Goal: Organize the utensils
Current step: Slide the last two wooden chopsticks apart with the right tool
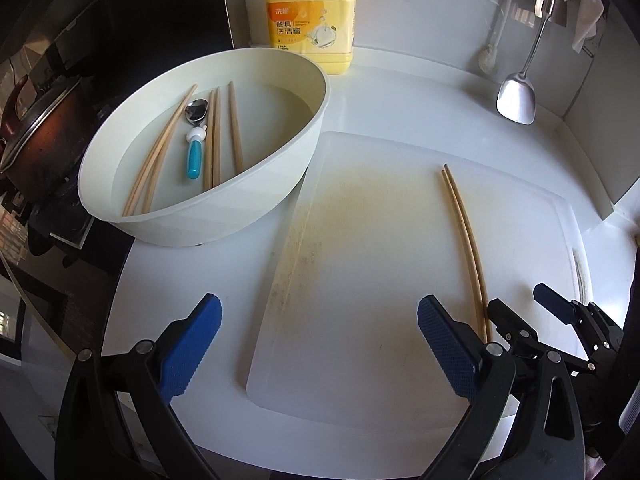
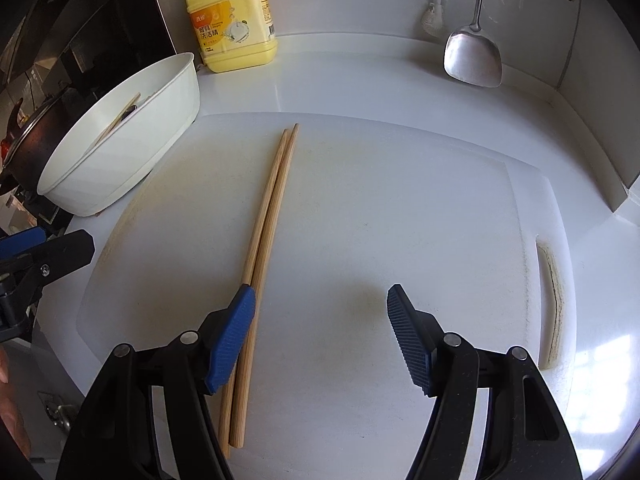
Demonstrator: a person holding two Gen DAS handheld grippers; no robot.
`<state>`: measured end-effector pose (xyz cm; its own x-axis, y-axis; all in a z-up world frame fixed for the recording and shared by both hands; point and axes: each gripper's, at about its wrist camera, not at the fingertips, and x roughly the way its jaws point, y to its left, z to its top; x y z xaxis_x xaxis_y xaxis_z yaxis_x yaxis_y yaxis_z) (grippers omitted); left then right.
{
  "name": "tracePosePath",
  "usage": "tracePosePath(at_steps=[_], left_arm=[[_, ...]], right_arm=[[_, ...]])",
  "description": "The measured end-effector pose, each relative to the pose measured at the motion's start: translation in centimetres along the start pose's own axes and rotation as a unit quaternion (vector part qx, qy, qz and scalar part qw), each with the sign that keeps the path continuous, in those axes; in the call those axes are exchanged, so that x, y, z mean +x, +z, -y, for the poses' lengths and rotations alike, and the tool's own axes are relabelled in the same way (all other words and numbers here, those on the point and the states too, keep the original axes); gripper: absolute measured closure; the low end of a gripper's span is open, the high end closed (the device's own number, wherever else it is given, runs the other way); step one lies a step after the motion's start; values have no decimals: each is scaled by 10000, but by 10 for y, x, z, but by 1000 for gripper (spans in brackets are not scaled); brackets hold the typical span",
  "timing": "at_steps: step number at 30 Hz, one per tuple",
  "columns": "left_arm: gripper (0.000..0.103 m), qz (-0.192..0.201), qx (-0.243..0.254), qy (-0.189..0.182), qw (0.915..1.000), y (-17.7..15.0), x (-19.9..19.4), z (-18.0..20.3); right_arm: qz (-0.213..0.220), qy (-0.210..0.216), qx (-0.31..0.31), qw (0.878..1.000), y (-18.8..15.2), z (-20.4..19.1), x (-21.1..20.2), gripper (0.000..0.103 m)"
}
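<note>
A pair of wooden chopsticks (image 2: 268, 224) lies side by side on the white cutting board (image 2: 400, 208); it also shows in the left wrist view (image 1: 466, 236). My right gripper (image 2: 322, 304) is open and empty above the board, its left finger over the chopsticks' near part. My left gripper (image 1: 320, 320) is open and empty above the board's left edge (image 1: 288, 256). A white basin (image 1: 204, 152) holds water, several more chopsticks (image 1: 236, 128) and a spoon with a blue handle (image 1: 195, 140). The right gripper (image 1: 516, 300) shows at the lower right of the left wrist view.
A yellow dish-soap bottle (image 1: 310, 16) stands behind the basin. A steel spatula (image 2: 472, 56) and a white brush (image 1: 490, 56) hang at the back wall. A dark pot (image 1: 36, 136) sits on the stove at the left. A raised wall edges the counter on the right.
</note>
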<state>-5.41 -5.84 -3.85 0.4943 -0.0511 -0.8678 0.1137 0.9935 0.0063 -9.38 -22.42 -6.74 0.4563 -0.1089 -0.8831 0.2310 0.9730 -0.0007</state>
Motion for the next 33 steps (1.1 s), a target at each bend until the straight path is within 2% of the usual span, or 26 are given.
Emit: tracePosePath(at_steps=[6,8,9,12,17,23,33], left_arm=[[6,-13,-7,4,10000,-1,0,1],[6,6,4,14,10000,-1,-1,1],[6,19,6,18,10000,-1,-2,1],[6,21,-22,27,10000,-2,-3,0],[6,-21,-21,44,10000,-2,-1,0],[6,2,23,55,10000,-3,-2,1],[6,-27,37,24,10000,-2,-1,2]], right_arm=[[-15,-22,-240,9997,0,-4,0,37],[38,-389,-255,9989,1,1,-3,38],[28,-414,-183,9990,2,7,-3,38],[86,-127,99,9998,3,21,-7,38],[50,52,-89,9999,0,8,-5,38],[-12,-106,-240,9997,-1,-5,-2,38],[-80,46,-455,9989,2,-18,4,38]])
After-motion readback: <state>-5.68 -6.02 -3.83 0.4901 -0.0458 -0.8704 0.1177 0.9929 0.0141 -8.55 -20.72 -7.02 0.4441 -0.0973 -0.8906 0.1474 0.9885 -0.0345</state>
